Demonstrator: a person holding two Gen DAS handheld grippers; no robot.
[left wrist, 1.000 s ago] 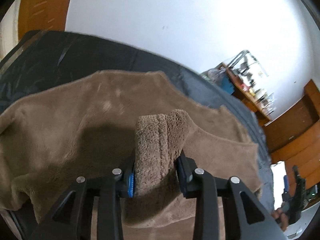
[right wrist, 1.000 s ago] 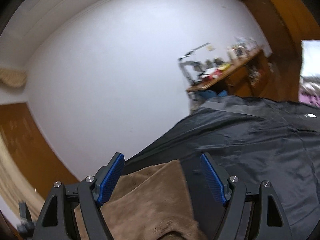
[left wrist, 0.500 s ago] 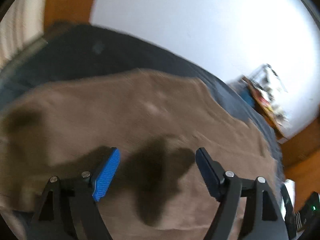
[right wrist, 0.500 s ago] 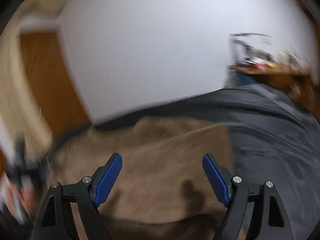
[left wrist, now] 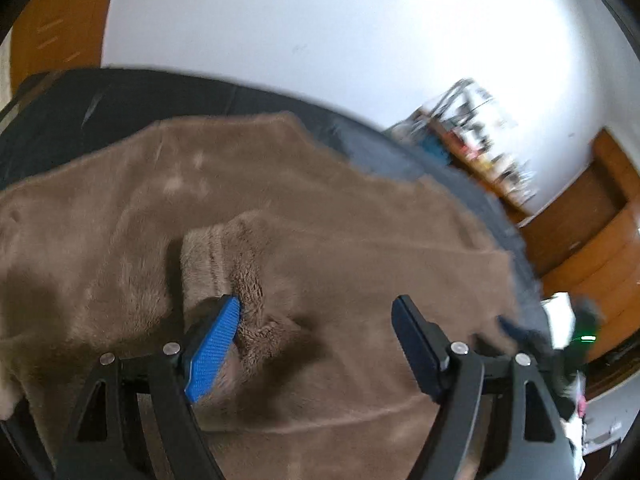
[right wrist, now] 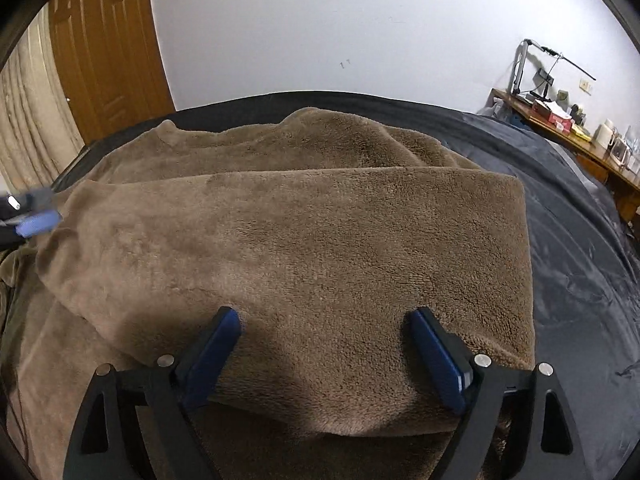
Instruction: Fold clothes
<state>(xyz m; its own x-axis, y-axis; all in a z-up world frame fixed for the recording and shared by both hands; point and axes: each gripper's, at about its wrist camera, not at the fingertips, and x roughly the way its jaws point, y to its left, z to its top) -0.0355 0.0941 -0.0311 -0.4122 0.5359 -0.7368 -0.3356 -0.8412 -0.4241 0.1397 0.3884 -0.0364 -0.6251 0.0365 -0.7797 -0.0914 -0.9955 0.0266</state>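
A bed under a dark, smooth sheet (right wrist: pixel 568 216) carries a brown plush fleece garment (right wrist: pixel 304 248), folded over itself and reaching from the near edge toward the far edge. It looks soft, thick and limp, best pinched at a hem or corner. The right gripper (right wrist: pixel 324 354) has just been widening its jaws, nothing between them. The left gripper (left wrist: pixel 316 344) stands wide too, with the ribbed cuff (left wrist: pixel 212 256) lying loose beside one pad.

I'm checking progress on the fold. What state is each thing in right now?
brown fleece garment: lying on the bed, one layer folded over another.
ribbed cuff: resting on the garment, beside the left gripper's blue pad, not clamped.
left gripper: open, nothing held.
right gripper: open, jaws have just been widening, over the folded layer.
dark bed cover: spread out, wrinkled.
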